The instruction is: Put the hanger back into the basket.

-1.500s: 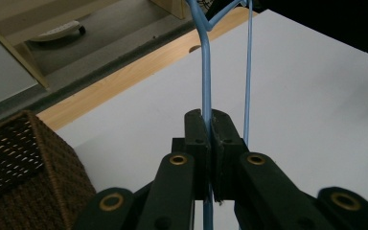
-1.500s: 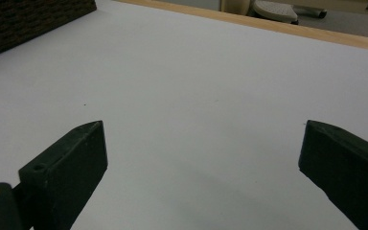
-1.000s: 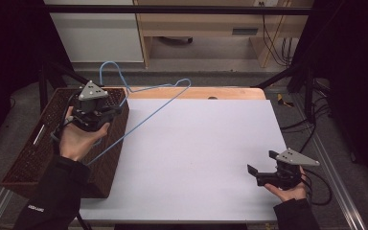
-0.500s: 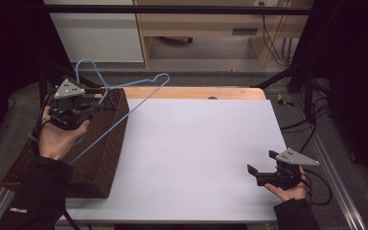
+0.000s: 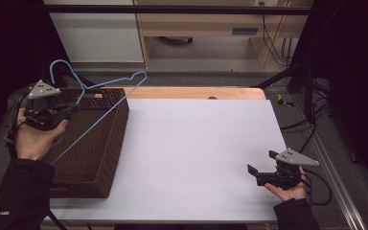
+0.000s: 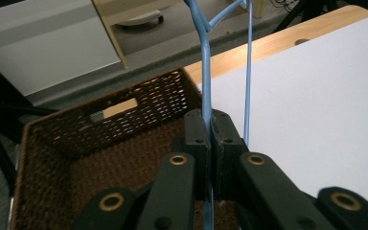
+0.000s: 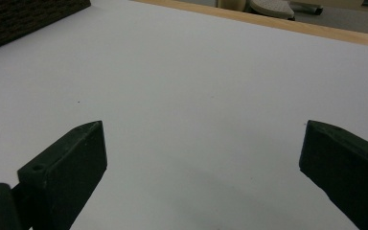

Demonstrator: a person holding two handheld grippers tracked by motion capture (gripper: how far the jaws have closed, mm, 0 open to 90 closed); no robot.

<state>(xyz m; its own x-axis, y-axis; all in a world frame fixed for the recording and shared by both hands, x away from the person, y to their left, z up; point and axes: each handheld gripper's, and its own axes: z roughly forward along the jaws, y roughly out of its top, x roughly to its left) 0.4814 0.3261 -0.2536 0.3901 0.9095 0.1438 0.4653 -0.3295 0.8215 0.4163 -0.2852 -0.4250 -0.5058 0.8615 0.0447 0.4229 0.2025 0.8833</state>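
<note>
- I had the left gripper (image 5: pixel 72 109) pinching the blue wire hanger (image 5: pixel 106 103) over the brown wicker basket (image 5: pixel 106 143) at the table's (image 5: pixel 196 143) left edge.
- My right gripper (image 5: pixel 261 167) sat near the table's front right, jaws spread wide, holding nothing.

The thin light-blue wire clothes hanger (image 5: pixel 106 103) is looking smooth and coated, like painted metal. The dark brown woven wicker basket (image 5: pixel 106 143) is showing a rough, open-weave texture. The white table surface (image 5: pixel 196 143) is appearing matt and smooth, with a pale bare-wood edge strip (image 5: pixel 191 92) along its far side. The black jaws of the left gripper (image 6: pixel 210 139) are looking like matt plastic with brass-coloured rivets.
</note>
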